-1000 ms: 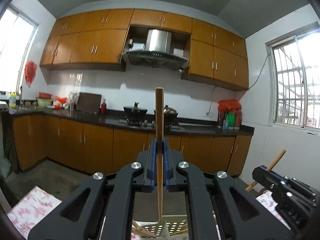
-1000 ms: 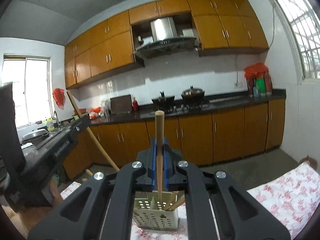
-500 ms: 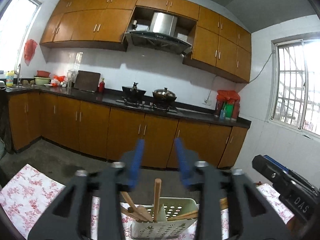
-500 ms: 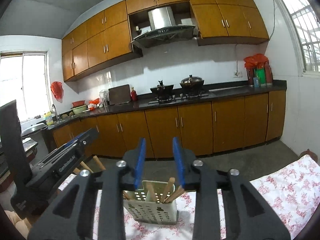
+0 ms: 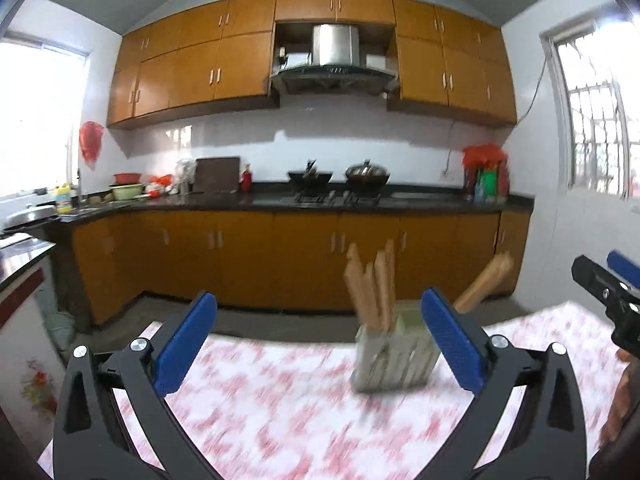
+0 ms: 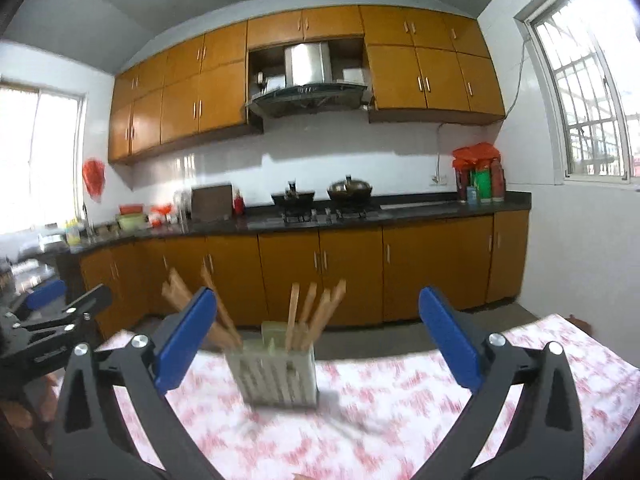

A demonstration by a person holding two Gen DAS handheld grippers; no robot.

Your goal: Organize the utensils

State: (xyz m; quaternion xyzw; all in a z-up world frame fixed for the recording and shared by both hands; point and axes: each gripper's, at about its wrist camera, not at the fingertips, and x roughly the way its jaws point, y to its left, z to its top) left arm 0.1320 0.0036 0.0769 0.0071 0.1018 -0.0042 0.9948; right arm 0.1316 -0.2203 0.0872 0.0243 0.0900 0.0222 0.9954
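Both grippers, left (image 5: 318,344) and right (image 6: 316,344), have released their wooden utensils (image 6: 316,316) into the slotted holder (image 6: 280,372) on the floral tablecloth (image 6: 380,428) and gape empty, though a careless sweep could topple it.

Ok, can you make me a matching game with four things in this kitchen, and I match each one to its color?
Things:
1. gripper pads
2. utensil holder
3. tablecloth
4. lower cabinets

Colors:
A. white with red flowers
B. orange-brown
C. blue
D. pale green-white

Pairs: 1-C, 2-D, 3-A, 4-B
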